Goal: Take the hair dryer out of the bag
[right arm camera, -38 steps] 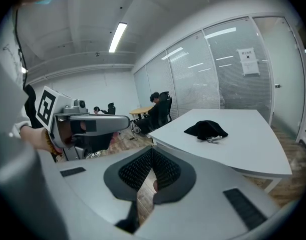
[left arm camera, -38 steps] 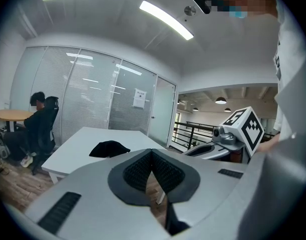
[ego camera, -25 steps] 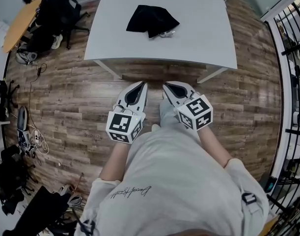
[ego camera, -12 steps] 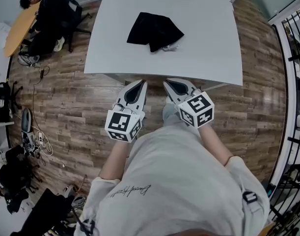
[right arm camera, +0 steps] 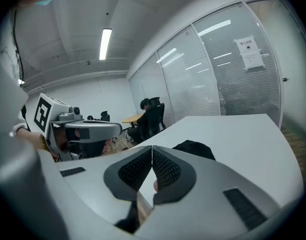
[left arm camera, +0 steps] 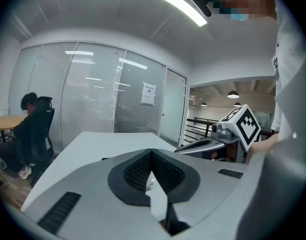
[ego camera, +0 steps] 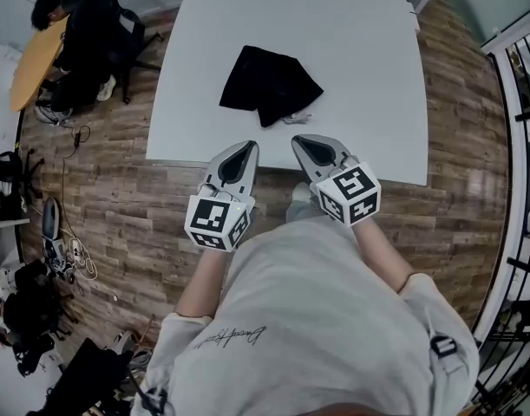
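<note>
Reaching for the bag, both tools empty

The white table (ego camera: 351, 50) holds the black bag (ego camera: 269, 83) towards its near side, hair dryer hidden inside. The left tool (ego camera: 245, 151) and right tool (ego camera: 304, 144), jaws together, hover at the near edge. Open them before arriving: one pins the fabric, the other finds the mouth.

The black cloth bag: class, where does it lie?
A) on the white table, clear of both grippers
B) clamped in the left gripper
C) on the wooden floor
A: the black cloth bag lies on the white table, while the left gripper and right gripper are shut and short of it.
</note>
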Motion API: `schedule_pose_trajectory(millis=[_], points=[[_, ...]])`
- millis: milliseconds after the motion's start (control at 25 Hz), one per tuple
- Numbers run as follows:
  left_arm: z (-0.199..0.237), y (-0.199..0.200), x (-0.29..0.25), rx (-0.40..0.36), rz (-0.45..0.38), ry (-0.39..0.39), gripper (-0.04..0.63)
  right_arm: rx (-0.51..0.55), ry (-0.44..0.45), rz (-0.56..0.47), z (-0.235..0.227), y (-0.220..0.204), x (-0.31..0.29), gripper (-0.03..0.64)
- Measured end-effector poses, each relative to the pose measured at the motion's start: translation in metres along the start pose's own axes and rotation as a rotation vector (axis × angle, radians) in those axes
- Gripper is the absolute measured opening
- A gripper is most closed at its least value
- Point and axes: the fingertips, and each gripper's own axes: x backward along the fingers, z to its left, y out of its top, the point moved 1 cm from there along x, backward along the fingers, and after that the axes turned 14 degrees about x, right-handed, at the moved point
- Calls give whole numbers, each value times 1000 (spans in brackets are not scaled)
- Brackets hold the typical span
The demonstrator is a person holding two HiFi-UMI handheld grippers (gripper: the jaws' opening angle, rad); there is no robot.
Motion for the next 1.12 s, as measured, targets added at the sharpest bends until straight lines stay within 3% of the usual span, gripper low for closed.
schedule_pose_trajectory(millis=[480, 680, 1120], points=[[17, 17, -58, 5, 13, 8, 12, 7, 2, 27, -57, 6, -27, 25], [24, 22, -73, 21, 35, -39, 12, -29, -32, 49, -65, 3, -33, 25], [43, 29, -99, -63, 125, -162, 12, -120, -153, 58, -84, 3, -45, 25]])
